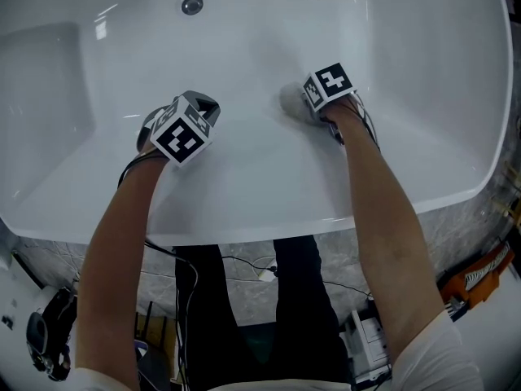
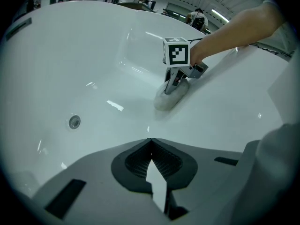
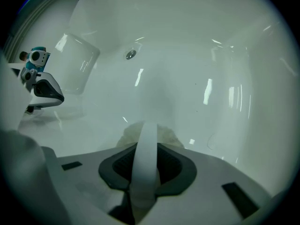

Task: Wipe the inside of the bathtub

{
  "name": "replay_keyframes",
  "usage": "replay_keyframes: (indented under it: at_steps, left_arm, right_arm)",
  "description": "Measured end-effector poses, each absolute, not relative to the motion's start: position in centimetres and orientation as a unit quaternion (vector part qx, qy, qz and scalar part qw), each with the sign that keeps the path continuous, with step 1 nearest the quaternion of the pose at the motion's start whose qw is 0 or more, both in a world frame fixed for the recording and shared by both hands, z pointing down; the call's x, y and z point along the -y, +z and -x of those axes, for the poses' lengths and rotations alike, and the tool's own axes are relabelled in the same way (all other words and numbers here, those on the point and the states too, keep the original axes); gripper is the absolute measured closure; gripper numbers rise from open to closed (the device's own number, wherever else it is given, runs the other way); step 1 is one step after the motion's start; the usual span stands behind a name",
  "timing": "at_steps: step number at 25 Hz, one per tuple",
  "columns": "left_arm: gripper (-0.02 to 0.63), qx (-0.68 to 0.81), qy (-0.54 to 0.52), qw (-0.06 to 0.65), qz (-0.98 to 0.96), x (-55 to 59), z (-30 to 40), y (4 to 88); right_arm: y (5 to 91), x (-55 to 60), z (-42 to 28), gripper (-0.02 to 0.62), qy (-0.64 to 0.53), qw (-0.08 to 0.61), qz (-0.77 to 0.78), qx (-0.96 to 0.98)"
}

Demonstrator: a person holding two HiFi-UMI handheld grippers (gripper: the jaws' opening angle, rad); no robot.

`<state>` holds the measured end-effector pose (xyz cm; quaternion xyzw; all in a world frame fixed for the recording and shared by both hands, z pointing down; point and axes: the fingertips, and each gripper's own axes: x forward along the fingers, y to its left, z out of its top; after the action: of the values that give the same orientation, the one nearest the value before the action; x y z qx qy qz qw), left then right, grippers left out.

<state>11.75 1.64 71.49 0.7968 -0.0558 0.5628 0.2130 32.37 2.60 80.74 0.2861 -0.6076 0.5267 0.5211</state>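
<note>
I'm pinching the soft, light cloth (image 3: 167, 135) by its bunched edge in my right gripper (image 3: 146, 144), pressing it on the slippery bathtub (image 1: 391, 47) wall well apart from the drain (image 1: 192, 5). My left gripper (image 2: 149, 142) is hovering, fingers pressed together, empty.

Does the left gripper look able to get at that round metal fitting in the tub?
Probably yes: only bare bathtub lies between the left gripper and the fitting; the right gripper and its cloth sit aside.
</note>
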Motion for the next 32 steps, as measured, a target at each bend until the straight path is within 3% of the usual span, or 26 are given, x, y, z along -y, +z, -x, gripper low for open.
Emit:
replay_keyframes:
  at_steps: [32]
  left_arm:
    - [0.6,0.087,0.576,0.251,-0.773,-0.1,5.6,74.3]
  right_arm:
    - [82.2,-0.8,-9.2,0.502,0.494,0.525,-0.215,0.659]
